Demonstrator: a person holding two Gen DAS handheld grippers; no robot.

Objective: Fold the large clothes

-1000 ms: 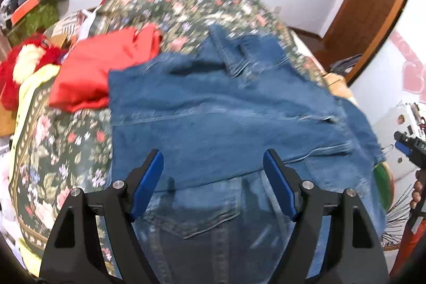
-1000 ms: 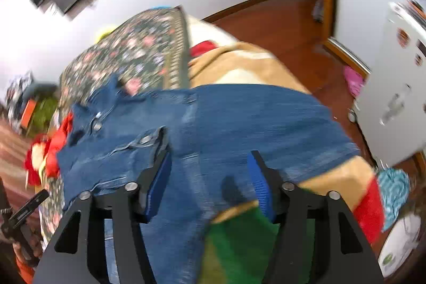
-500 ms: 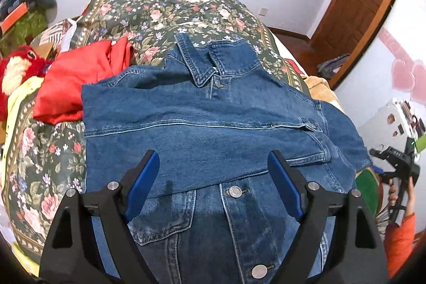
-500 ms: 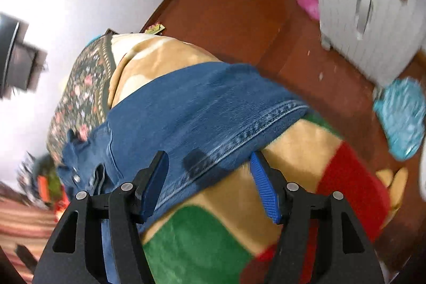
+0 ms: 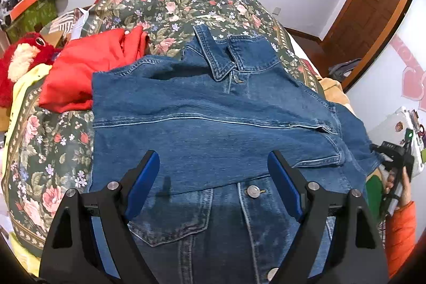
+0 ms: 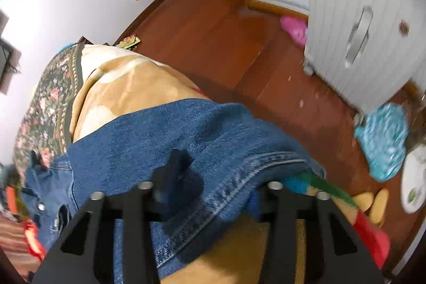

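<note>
A blue denim jacket [image 5: 218,129] lies front up on the bed, collar at the far end, one sleeve folded across its chest. My left gripper [image 5: 213,177] hovers open and empty above the jacket's lower front. My right gripper [image 6: 213,193] is low at the jacket's right sleeve [image 6: 186,140], which hangs over the bed's edge. Its fingers straddle the cuff hem and the denim covers their tips, so the gap between them is hidden. The right gripper also shows in the left wrist view [image 5: 394,153], at the jacket's right edge.
A floral bedspread [image 5: 170,4] covers the bed. A red garment [image 5: 85,71] and a red plush toy [image 5: 21,63] lie left of the jacket. A tan, green and red blanket [image 6: 127,87] lies under the sleeve. Wooden floor [image 6: 213,31], a white cabinet [image 6: 359,17] and slippers lie to the right.
My right gripper has swung down and forward onto the sleeve's cuff hem, and the denim now covers its fingertips. My left gripper has stayed open and drifted only slightly over the jacket.
</note>
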